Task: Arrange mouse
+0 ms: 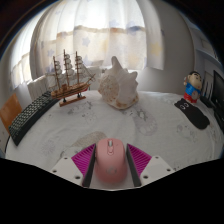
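fingers: two (110, 170), magenta pads on inner faces, spread roughly to mouse width
mouse: one pale pink rounded computer mouse (111, 162), sits between the two fingers, nose pointing away; pads hug both sides, can't tell if they actually press on it
tabletop: one white marbled tabletop (90, 128), carries everything; mouse rests on its near edge
keyboard: one dark keyboard (28, 116), off to the left beyond the fingers, angled, an orange item just beside its near end
ship: one wooden model sailing ship with cream sails on a stand (70, 82), upright, behind the keyboard
shell: one large pale pink-white conch-like shell (119, 86), mid-table, just right of the ship, apart from it
dark device: one flat black object (192, 113) to the right, well apart from the mouse, type unclear
figurine: one small toy figure, red and blue (190, 87), standing behind the black object
backdrop: white curtain (110, 35) across the far side, backlit
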A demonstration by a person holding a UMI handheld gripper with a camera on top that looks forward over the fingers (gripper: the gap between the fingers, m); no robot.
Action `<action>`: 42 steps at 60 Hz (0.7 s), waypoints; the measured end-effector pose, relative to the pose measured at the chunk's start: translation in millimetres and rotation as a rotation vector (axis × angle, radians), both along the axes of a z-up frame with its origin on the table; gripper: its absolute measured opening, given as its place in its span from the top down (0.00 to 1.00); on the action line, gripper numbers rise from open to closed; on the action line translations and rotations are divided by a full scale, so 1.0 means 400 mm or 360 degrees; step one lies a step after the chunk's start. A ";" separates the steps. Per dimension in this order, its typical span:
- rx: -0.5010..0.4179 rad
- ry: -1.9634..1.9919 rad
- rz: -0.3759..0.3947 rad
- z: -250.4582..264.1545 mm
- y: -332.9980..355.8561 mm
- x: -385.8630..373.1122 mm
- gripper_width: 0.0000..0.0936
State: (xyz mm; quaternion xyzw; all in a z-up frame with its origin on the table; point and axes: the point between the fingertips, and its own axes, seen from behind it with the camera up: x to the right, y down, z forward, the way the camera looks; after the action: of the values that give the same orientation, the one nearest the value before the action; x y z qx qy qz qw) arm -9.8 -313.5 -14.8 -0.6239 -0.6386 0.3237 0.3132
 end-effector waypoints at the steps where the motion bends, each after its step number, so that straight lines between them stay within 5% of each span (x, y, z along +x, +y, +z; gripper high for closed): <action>1: 0.0007 0.0000 -0.0001 0.000 0.002 0.000 0.43; 14: 0.0067 -0.0030 0.0039 0.026 0.009 -0.010 0.57; 25: 0.0019 0.0057 0.0046 0.247 0.082 -0.051 0.57; 42: 0.0059 0.0246 -0.0179 0.538 0.586 -0.234 0.57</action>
State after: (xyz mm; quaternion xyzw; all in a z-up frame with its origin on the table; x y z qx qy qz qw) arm -103.5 -79.1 200.3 -0.6260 -0.5824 0.3410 0.3909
